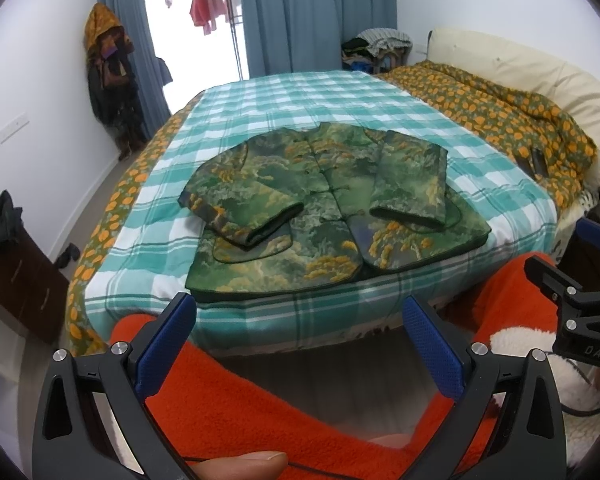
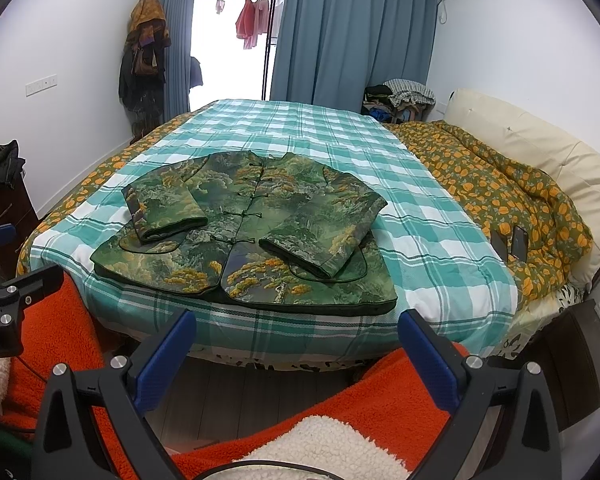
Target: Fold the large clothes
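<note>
Padded green jacket (image 1: 332, 208) flat on checked bedspread (image 1: 300, 92), sleeves folded in. My left gripper (image 1: 296, 312) and right gripper (image 2: 298, 330) gape, empty. Looks thick, soft; I'd pinch hem corners.

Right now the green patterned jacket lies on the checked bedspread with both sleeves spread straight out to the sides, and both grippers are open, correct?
Not quite: the jacket's sleeves are folded in over its front, as the right wrist view shows. The rest holds.

Plaid bedspread (image 2: 340, 152) — blue curtains (image 2: 348, 32), nightstand (image 2: 580, 352).
</note>
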Tool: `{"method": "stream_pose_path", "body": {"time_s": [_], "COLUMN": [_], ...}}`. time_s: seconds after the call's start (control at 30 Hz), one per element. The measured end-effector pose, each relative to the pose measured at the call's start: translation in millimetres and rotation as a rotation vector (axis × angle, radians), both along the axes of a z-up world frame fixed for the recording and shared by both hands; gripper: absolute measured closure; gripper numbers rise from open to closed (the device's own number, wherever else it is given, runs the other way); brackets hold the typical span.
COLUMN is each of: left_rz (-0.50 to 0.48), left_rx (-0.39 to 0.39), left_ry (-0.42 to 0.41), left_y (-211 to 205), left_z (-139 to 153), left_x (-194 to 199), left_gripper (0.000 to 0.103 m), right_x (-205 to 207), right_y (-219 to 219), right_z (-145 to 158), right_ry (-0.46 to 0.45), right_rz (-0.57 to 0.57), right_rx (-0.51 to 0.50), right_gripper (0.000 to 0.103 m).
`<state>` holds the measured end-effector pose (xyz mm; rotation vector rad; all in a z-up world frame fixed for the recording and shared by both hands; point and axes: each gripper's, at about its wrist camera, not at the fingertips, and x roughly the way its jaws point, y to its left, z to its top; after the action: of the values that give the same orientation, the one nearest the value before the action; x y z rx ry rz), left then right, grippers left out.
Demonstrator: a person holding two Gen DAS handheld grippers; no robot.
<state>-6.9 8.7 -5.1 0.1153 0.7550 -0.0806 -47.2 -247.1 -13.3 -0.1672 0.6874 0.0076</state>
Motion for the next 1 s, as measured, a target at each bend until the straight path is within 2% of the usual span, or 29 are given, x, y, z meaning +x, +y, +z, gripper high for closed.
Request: {"method": "stream_pose_path", "body": {"time_s": [1.0], "left_rz": [0.002], "left_rx": [0.003], "left_ry": [0.001], "left_y": [0.9], "left_z": [-4.7], "left_x": [-1.1], "left_gripper": [0.0], "right_x": [-0.3], "right_y": [-0.8], "right_z": [-1.7], "right_ry": [0.004], "right_rz": [0.0], "right_rx": [0.001], "right_gripper": [0.001]}}
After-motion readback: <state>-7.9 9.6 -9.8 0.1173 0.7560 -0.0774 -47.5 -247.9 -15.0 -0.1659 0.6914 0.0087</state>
